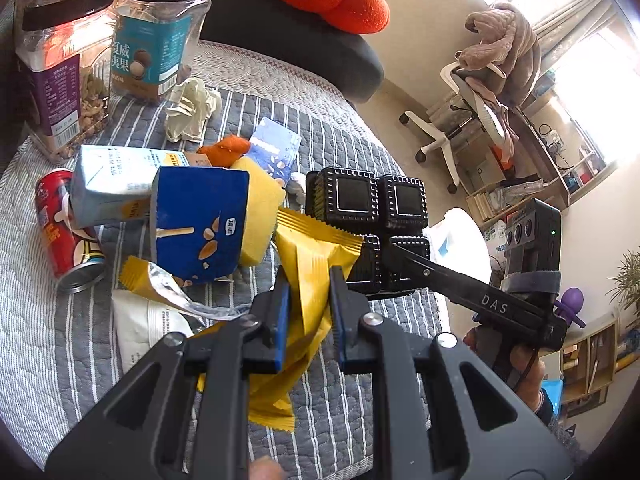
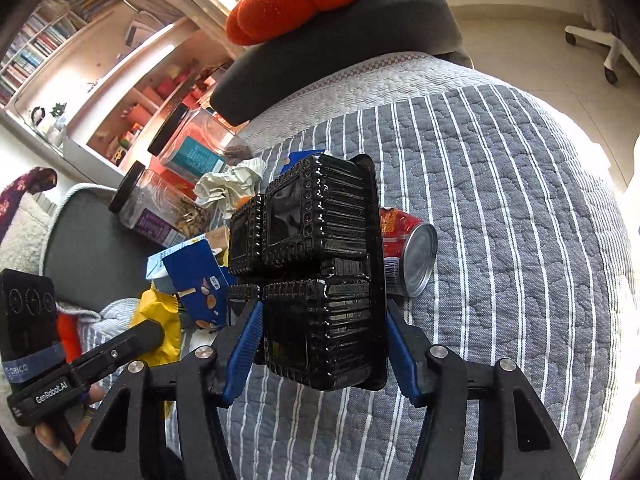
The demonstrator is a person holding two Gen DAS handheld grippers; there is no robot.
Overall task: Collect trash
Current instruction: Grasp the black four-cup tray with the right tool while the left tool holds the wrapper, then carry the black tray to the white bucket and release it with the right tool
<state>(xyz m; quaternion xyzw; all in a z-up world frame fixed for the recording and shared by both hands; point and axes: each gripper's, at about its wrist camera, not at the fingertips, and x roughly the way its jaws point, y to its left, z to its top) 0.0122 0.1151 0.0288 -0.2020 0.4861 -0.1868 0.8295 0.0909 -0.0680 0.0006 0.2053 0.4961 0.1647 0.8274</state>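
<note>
Honestly the sketchy part rn is the right gripper [image 2: 320, 344] w/ the black tray [image 2: 320, 272]. It's a glossy ribbed plastic insert, four cups, held on edge, and the blue pads [image 2: 244, 344] only bite its lower part. Most of the tray sticks up past the fingertips, so imo a quick swing could pivot it out or let it slip on that slick plastic. Thin plastic could also buckle if squeezed harder.

Left gripper [image 1: 306, 316] has the yellow wrapper [image 1: 308, 272] pinched betw its fingers, jaws nearly closed w/ just the foil between them. Wrapper is limp and long, hangs below the grip too, so it could snag on the torn foil piece [image 1: 176, 292] or drag the blue box [image 1: 200, 224] next to it when lifted. Can't tell how deep the pinch is, prob ok.

Also the two grippers are rly close: from the left cam the tray sits just beyond the wrapper, right finger almost touching it. Bump risk if both move at once.

Pose: left comes in low over the striped quilt [image 1: 352, 152], pointing fwd into the pile. Right is angled in from the side, tray lifted off the quilt afaict, w/ the red can [image 2: 404, 252] lying behind it.

Rest of the trash is on the quilt: carton [image 1: 116, 184], crumpled tissue [image 1: 192, 108], white packet [image 1: 148, 328]. The bin isn't visible, so idk where this goes.
</note>
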